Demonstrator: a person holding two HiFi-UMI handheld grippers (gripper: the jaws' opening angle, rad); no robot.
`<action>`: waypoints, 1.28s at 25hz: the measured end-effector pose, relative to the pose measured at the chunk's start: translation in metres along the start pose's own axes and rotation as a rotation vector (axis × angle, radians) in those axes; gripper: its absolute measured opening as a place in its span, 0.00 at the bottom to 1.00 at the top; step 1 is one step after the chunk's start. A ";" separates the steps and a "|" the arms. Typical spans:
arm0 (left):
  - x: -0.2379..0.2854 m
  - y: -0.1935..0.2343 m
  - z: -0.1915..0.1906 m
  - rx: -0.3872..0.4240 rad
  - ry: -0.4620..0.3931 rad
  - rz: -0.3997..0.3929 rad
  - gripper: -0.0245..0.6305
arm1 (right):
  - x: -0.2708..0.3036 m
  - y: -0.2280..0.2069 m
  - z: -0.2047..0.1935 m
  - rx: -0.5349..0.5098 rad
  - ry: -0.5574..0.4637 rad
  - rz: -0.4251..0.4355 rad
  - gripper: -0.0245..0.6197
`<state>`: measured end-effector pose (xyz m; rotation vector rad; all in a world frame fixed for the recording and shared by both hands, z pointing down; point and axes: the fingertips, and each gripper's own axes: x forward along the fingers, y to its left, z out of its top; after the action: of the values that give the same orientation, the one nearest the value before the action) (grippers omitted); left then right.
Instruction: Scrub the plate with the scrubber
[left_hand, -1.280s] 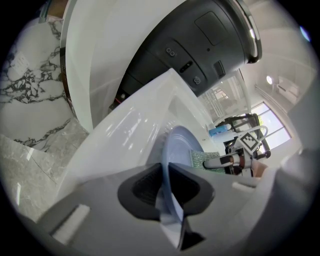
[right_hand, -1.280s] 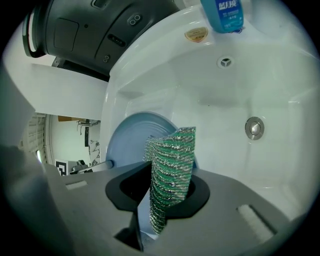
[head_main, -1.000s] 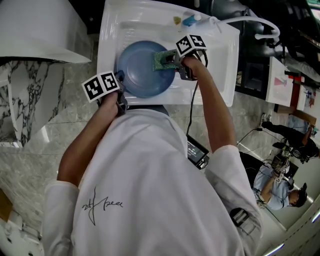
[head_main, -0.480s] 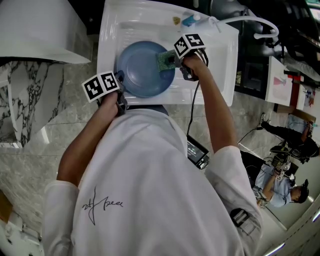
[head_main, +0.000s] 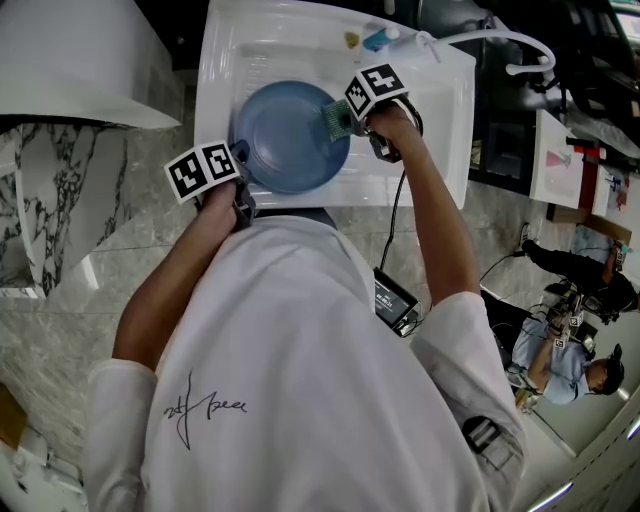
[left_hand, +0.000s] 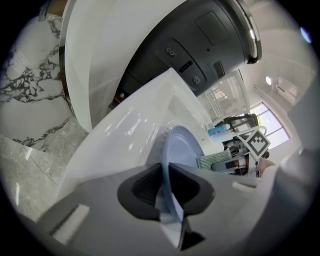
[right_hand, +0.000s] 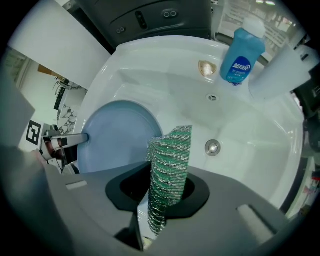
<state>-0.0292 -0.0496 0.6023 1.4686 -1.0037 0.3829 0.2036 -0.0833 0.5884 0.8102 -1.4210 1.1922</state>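
Shirt: white cloth with a dark scrawl on the front; fills the lower head view.
Left hand: at the end of a bare forearm that reaches to the sink's near rim.
Left gripper: grey body with black ribbed pads, clenched on the plate's near rim, which stands edge-on between the jaws.
Plate: round, smooth, pale blue; sits in the left part of the sink basin.
Right hand: arm stretched further out, gripper aimed steeply down by the plate's right edge.
Right gripper: same grey build, jaws clamped on the scrubber.
Scrubber: flat oblong pad of green mesh shot with silvery thread, upright between the jaws. Its free end is at the plate's right rim, contact not discernible.
Sink: glossy white, rectangular, with rounded inner corners.
Drain: small metal disc, seen only in the right gripper view.
Bottle: blue with a white cap, upright on the far ledge; a mere speck in the head view.
Counter: grey-veined marble surrounding the sink.
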 end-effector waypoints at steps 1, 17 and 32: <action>0.000 0.000 0.000 0.000 0.000 0.000 0.18 | -0.003 0.000 0.000 -0.008 -0.003 -0.006 0.15; 0.000 -0.003 0.000 0.001 0.004 -0.005 0.18 | -0.031 0.059 0.012 -0.063 -0.125 0.156 0.15; 0.000 -0.004 0.001 -0.002 0.002 -0.012 0.18 | -0.005 0.134 0.015 0.029 -0.175 0.430 0.15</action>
<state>-0.0263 -0.0510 0.5997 1.4717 -0.9928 0.3753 0.0755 -0.0626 0.5530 0.6577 -1.7858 1.4957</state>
